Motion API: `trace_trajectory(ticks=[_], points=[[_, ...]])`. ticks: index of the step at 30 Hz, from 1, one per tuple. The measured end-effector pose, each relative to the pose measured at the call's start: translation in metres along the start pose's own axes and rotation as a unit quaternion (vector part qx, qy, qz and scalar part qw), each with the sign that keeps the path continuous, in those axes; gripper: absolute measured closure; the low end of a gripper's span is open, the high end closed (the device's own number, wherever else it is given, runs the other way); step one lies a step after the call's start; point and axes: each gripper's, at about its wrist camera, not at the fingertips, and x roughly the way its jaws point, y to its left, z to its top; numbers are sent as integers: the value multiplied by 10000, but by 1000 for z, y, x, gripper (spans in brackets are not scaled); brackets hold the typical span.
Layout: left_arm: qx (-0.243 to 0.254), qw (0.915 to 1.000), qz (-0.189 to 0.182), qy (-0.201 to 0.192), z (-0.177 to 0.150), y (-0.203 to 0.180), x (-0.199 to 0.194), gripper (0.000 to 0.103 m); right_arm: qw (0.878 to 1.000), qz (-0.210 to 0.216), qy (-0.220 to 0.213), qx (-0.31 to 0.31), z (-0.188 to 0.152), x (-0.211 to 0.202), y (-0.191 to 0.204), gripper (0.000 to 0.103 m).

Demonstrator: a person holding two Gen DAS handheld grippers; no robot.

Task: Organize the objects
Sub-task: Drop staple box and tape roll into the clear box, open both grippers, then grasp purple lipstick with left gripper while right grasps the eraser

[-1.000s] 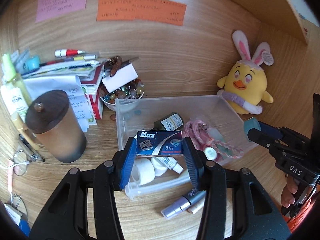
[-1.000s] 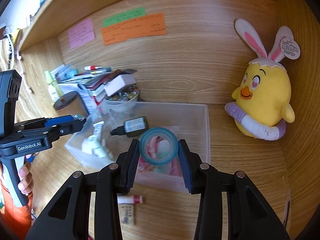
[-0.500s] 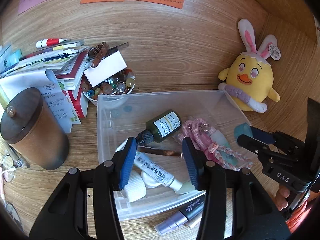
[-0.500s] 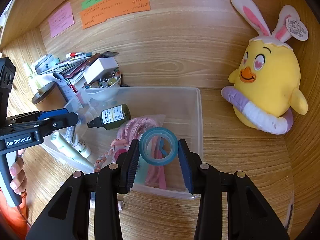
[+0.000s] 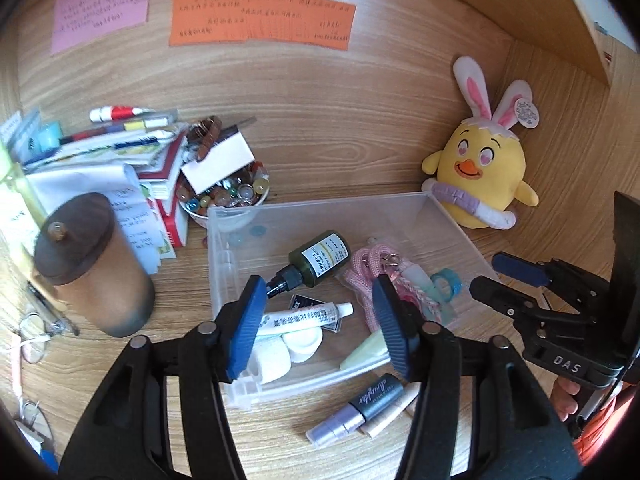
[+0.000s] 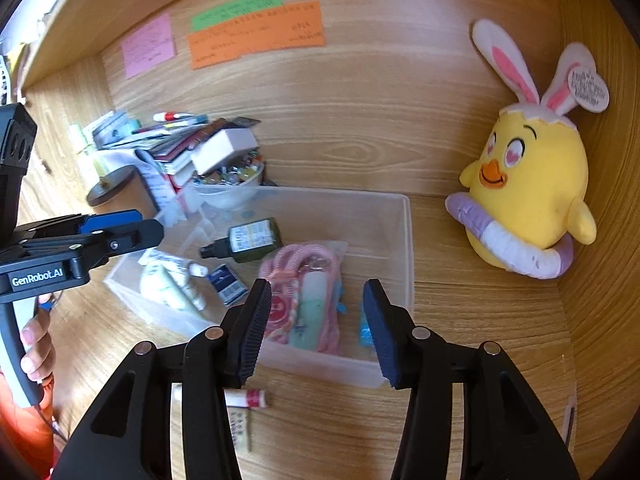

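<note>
A clear plastic bin (image 5: 320,210) (image 6: 404,240) sits on the wooden desk. It holds a dark green bottle (image 5: 320,258) (image 6: 250,240), a pink cord (image 5: 372,268) (image 6: 304,276), a white tube (image 5: 304,316), a blue blade box (image 6: 228,278) and a teal tape roll (image 5: 446,284) (image 6: 365,330). My left gripper (image 5: 320,320) is open and empty above the bin's front. My right gripper (image 6: 316,328) is open and empty above the bin's front right; it also shows in the left wrist view (image 5: 496,276).
A yellow bunny-eared plush (image 5: 480,176) (image 6: 528,184) leans at the back right. A brown lidded jar (image 5: 92,264), a bowl of beads (image 5: 228,196) and stacked books and papers (image 5: 104,148) stand left. A silver-black tube (image 5: 356,408) and a small stick (image 6: 244,398) lie before the bin.
My left gripper let go of the blue blade box, which now lies in the bin. My right gripper opened and the teal tape roll dropped into the bin. Both grippers pulled back.
</note>
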Motion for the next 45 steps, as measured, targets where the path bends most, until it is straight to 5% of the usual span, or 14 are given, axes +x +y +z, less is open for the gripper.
trace_trajectory(ticks=[10, 23, 25, 28, 38, 42, 45], points=[[146, 9998, 77, -101, -26, -4, -34, 22, 9991, 221, -308, -194, -12, -37, 24, 39], [391, 9968, 162, 676, -79, -7, -4, 23, 9983, 284, 404, -323, -60, -11, 39, 34], [421, 9952, 119, 875, -83, -7, 9, 36, 9971, 362, 614, -265, -69, -1, 38, 34], [476, 9932, 8, 1064, -86, -10, 24, 42, 9954, 399, 834, -264, -78, 11, 37, 34], [668, 9899, -294, 1213, -85, -22, 45, 46, 9900, 637, 1194, -402, -91, 30, 44, 67], [642, 9887, -521, 1253, -86, -23, 47, 57, 9897, 648, 1191, -465, -95, 29, 45, 81], [724, 9880, -549, 1247, -88, -26, 44, 66, 9899, 655, 1173, -455, -96, 26, 43, 81]])
